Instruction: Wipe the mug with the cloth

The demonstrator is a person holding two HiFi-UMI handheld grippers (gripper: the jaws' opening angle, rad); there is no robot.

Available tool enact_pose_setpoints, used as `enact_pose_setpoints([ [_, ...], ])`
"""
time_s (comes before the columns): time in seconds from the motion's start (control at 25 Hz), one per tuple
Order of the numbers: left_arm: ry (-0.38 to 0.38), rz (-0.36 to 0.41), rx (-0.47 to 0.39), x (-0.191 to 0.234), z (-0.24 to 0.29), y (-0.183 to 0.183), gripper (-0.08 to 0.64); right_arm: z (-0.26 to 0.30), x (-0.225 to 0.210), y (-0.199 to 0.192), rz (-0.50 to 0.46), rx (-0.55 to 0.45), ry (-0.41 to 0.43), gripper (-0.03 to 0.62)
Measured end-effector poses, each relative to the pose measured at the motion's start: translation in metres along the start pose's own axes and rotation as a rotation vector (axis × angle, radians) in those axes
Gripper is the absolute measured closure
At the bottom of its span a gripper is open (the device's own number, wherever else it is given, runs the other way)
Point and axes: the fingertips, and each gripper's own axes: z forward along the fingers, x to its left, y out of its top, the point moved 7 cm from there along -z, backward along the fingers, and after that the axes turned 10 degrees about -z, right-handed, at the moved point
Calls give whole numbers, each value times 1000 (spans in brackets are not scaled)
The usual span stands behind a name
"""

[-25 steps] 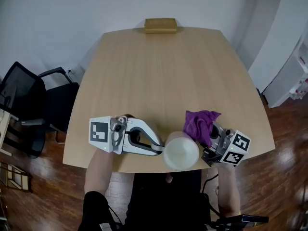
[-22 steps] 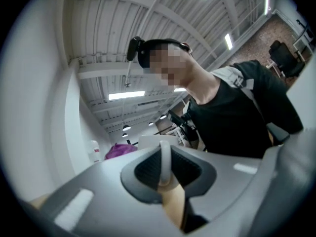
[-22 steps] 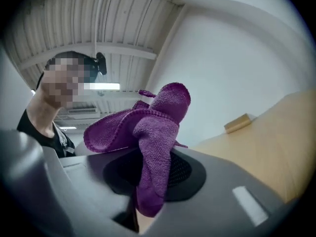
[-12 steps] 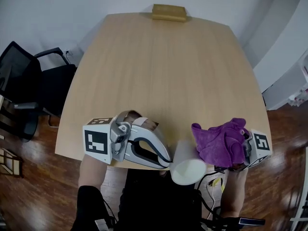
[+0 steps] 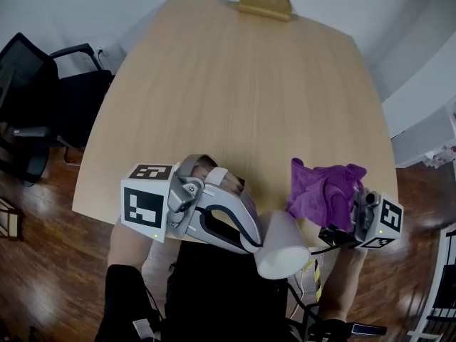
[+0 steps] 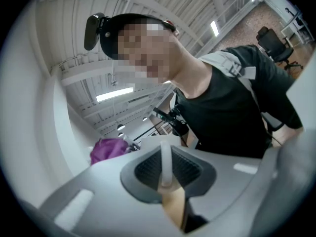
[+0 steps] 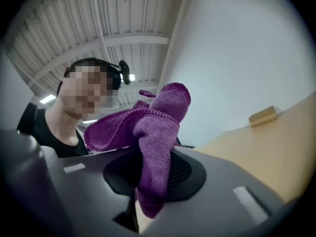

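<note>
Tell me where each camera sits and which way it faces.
Head view: on the person's head, facing steeply down at the table; shows both forearms, the left hand-held gripper clamping the mug, and the right hand-held gripper clamping the cloth.
Left gripper view: on that gripper, facing back at the person's torso; mug rim between its jaws.
Right gripper view: on that gripper, facing past the clamped cloth; person's shoulder at left.
Shared: the cloth shows in all three.

in the head view the cloth (image 5: 324,194) covers the jaws of the right gripper (image 5: 333,232), and the left gripper (image 5: 251,237) hides where it meets the mug (image 5: 281,255). the chair (image 5: 28,112) is cut off at the left edge. the block (image 5: 265,4) at the far edge is too small to identify.
</note>
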Motion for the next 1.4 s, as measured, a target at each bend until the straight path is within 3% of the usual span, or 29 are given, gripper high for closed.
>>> enact_pose_setpoints([
  [0.12, -6, 0, 40, -1, 1, -5, 497, 4, 15, 34, 45, -152, 153, 508],
  [0.28, -6, 2, 59, -3, 3, -7, 497, 28, 34, 36, 172, -154, 291, 508],
  [0.48, -11, 2, 56, -3, 3, -8, 497, 37, 27, 9, 179, -52, 241, 509],
  [0.72, 11, -5, 2, -1, 1, -3, 495, 28, -8, -36, 24, 193, 1, 508],
  [0.8, 15, -14, 6, -1, 1, -5, 495, 25, -9, -29, -3, 174, -32, 508],
  [0.88, 8, -27, 12, -1, 1, -7, 495, 24, 0, -3, -8, 38, 32, 509],
  [0.96, 2, -36, 17, -2, 2, -10, 495, 30, 16, 27, 31, -114, 152, 508],
  [1.04, 3, -42, 20, -2, 2, -12, 495, 40, 33, 44, 52, -182, 255, 509],
  [1.16, 12, -46, 14, -2, 2, -12, 495, 51, 49, 45, 35, -150, 333, 509],
  [1.4, 15, -42, -5, -2, 2, -11, 495, 53, 42, 14, 72, -39, 304, 508],
])
